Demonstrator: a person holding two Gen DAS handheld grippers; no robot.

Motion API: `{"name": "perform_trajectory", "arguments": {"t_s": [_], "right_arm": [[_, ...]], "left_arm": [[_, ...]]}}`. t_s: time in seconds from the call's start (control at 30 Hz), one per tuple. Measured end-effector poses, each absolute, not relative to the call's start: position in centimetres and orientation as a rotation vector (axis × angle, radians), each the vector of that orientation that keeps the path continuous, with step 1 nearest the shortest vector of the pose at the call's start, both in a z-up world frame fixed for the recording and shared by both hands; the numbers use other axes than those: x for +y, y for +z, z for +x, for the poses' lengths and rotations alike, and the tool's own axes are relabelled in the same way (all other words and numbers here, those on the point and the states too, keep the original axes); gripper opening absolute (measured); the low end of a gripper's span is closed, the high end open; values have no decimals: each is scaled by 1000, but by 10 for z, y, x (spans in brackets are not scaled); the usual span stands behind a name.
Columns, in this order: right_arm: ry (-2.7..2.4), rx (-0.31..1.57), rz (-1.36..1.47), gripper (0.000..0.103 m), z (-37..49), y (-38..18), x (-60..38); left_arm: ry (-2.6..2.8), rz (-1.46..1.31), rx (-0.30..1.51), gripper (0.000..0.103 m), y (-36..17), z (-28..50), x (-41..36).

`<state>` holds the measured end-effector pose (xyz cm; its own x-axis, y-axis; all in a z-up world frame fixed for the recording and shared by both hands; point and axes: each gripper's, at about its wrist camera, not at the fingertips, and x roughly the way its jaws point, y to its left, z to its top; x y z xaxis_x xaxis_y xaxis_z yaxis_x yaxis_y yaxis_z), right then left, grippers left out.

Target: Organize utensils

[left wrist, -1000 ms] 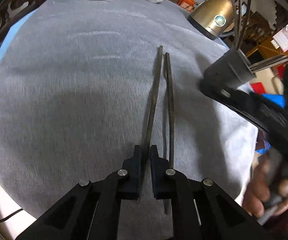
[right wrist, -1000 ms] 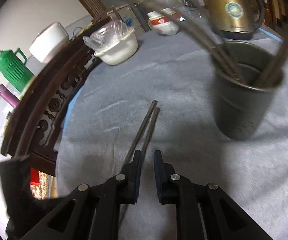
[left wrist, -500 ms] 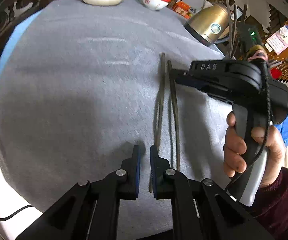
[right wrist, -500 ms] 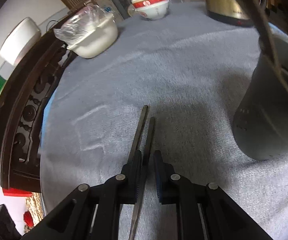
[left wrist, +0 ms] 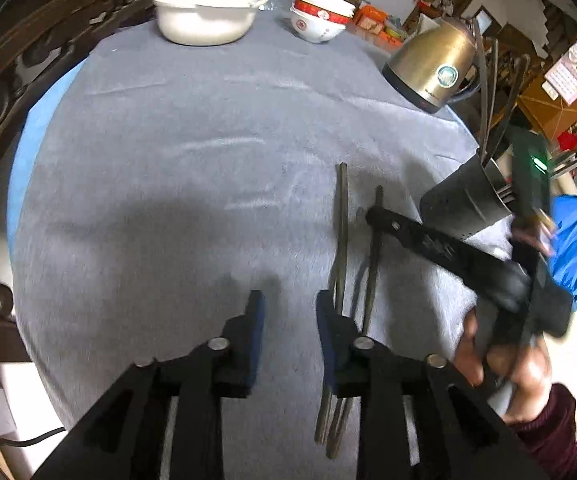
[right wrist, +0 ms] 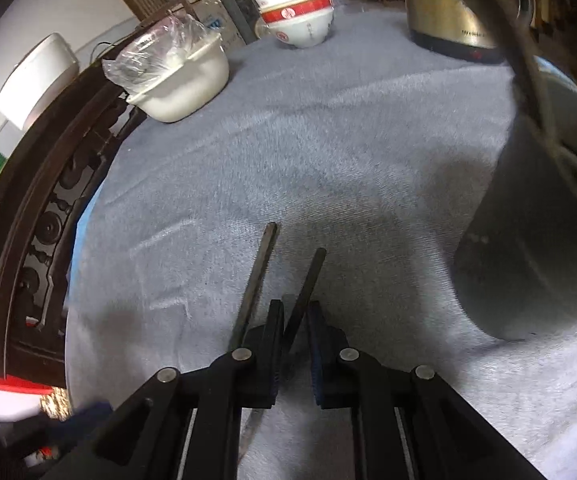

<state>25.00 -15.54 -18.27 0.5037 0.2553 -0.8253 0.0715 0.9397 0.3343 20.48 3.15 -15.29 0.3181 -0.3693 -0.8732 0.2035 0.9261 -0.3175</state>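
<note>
Your left gripper has its jaws spread wide above the grey cloth on the bench and holds nothing. The two dark chopsticks lie side by side on the cloth, just right of it. Your right gripper has its jaws around one chopstick, with a narrow gap; the other chopstick lies outside its left jaw. The dark utensil cup stands near on the right.

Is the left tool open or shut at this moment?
Open. The left tool shows bare grey cloth between its fingers, which hold nothing; the two dark chopsticks lie just outside its right finger.
</note>
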Motion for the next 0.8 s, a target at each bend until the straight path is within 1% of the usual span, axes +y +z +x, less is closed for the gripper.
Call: {"name": "perform_trajectory", "arguments": {"t_s": [0.17,0.33,0.4,0.57,0.67,0.77,0.8], "right_arm": [[154,970,313,13,225,-165,-164],[194,900,384,13,192,-146,-188],[204,870,413,13,179,-139,-199],[201,811,455,13,149,-125,-220],[185,811,456,13,141,-124,-226],[190,860,513,14,141,-132,-233],[183,884,548,14,142,-136,-236]], "left_arm": [[-389,-128,1240,29,-156,233,6],[-394,-112,1295,29,-165,263,-25],[-393,-99,1316,32,-170,276,-38],[-361,-75,1347,33,-178,294,-56],[-339,-86,1375,33,-187,304,-60],[-352,-86,1372,32,-187,308,-64],[-357,-83,1366,27,-187,308,-64]]}}
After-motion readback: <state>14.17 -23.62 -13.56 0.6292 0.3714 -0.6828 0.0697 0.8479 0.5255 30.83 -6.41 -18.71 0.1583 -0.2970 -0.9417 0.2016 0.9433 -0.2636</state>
